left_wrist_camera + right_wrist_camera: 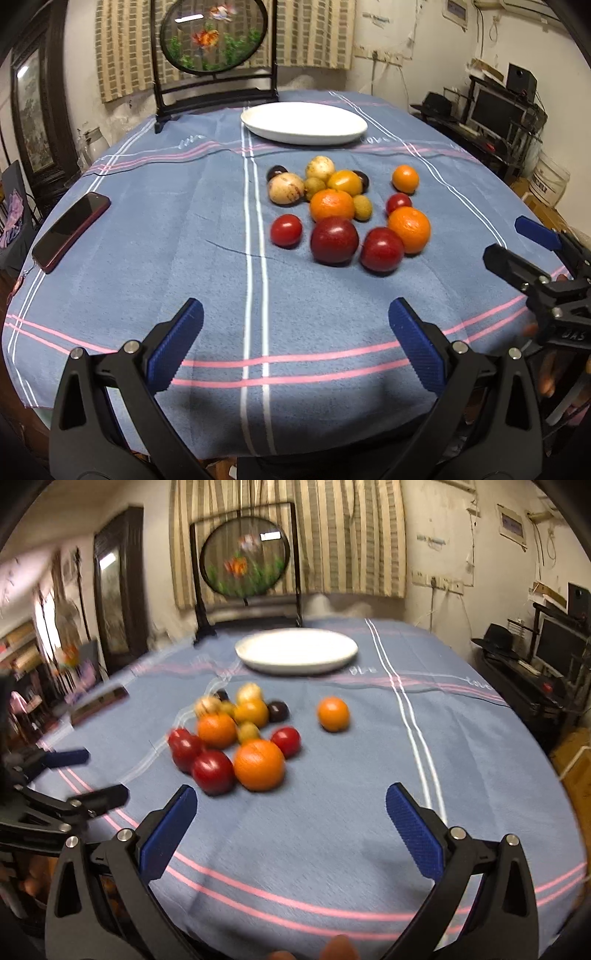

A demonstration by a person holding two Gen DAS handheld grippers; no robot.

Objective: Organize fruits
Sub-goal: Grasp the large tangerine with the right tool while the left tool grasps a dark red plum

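Observation:
A cluster of fruit lies on the blue tablecloth: oranges [409, 229] [259, 764], dark red plums [334, 240] [212, 771], small red fruits [286, 230], pale brown fruits [286, 189] and small yellowish ones. One small orange [405, 179] [333, 713] sits apart to the right. An empty white plate [304, 122] [296, 650] stands behind the fruit. My left gripper [295, 314] is open near the table's front, holding nothing. My right gripper [291, 801] is open too, empty, just short of the nearest orange. Each gripper shows at the edge of the other's view.
A dark red phone [70, 230] lies at the table's left edge. A round fish picture in a black stand [216, 55] rises at the back behind the plate. Shelves with a monitor [495, 110] stand off to the right of the table.

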